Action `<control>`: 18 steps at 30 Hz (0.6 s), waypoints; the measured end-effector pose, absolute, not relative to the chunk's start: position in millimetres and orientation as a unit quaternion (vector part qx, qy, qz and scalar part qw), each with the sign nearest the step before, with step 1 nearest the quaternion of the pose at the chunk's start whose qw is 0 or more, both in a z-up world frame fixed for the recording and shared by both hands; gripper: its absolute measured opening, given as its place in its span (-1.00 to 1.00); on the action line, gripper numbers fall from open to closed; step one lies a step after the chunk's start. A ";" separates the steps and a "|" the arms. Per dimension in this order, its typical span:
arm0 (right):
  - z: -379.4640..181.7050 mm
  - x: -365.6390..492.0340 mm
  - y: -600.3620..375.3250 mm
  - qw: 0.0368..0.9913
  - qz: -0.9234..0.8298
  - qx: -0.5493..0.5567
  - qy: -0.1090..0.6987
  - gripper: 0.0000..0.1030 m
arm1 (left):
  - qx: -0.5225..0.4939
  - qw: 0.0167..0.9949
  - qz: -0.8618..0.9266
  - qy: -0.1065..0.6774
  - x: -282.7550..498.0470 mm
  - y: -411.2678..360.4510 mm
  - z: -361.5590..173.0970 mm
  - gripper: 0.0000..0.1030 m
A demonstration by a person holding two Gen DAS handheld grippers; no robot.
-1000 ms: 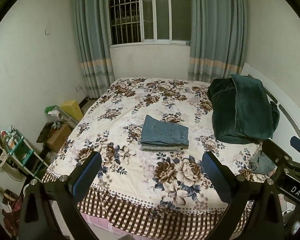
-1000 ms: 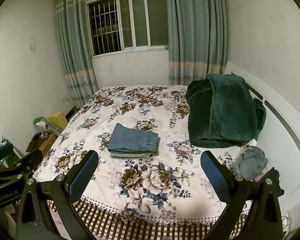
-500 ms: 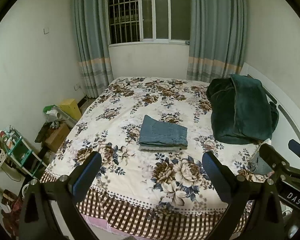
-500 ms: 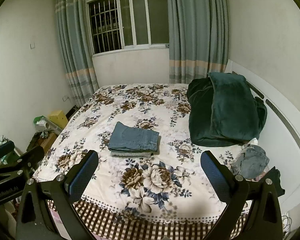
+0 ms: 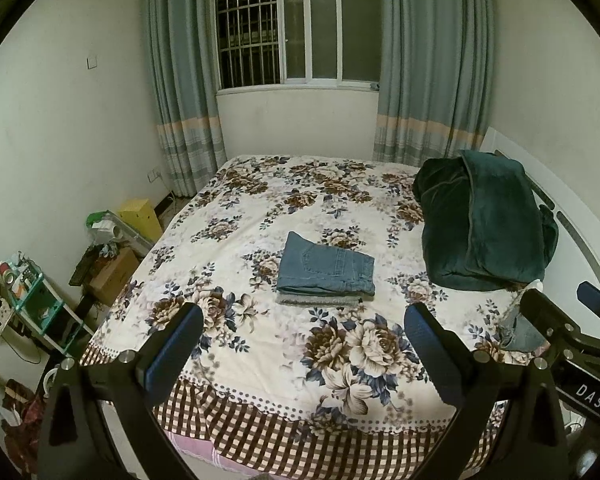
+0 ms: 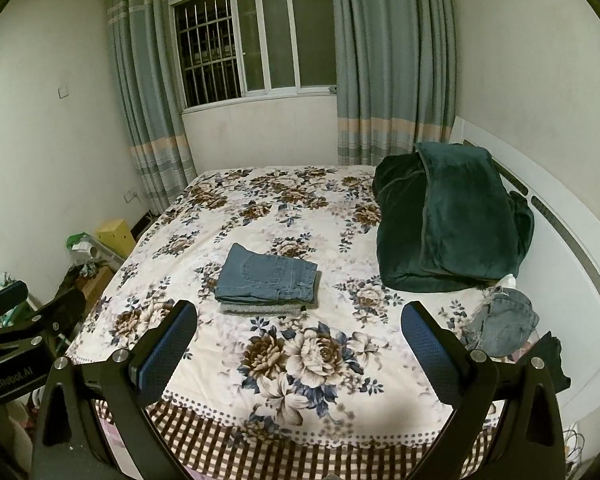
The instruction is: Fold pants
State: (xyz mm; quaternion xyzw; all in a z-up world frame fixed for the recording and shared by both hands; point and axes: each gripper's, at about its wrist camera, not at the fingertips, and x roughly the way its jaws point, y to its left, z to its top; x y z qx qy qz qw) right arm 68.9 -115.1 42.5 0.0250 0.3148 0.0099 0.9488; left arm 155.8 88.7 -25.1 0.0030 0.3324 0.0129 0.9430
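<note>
Folded blue jeans (image 5: 326, 270) lie on a folded grey garment (image 5: 318, 300) in the middle of the floral bed (image 5: 260, 208); they also show in the right wrist view (image 6: 268, 276). A crumpled pair of light denim pants (image 6: 500, 322) lies at the bed's right edge near the headboard, partly hidden in the left wrist view (image 5: 518, 332). My left gripper (image 5: 304, 354) is open and empty, held back over the bed's near edge. My right gripper (image 6: 300, 350) is open and empty beside it.
A dark green blanket (image 6: 448, 216) is piled at the right by the white headboard (image 6: 572, 240). Boxes and clutter (image 5: 116, 248) and a small shelf (image 5: 36, 304) stand on the floor to the left. A curtained window (image 5: 296, 28) is behind the bed.
Both grippers have drifted slightly, shifting the views a little; the clothes on the bed have not moved, and both grippers stay open.
</note>
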 end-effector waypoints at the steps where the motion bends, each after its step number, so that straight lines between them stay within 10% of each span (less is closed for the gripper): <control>1: 40.6 72.4 -115.5 0.949 0.010 0.025 0.315 1.00 | 0.003 0.943 0.014 0.331 155.6 88.3 -24.9 1.00; 18: 44.3 85.5 -118.4 0.948 0.011 0.026 0.318 1.00 | 0.004 0.944 0.015 0.328 165.4 90.0 -21.7 1.00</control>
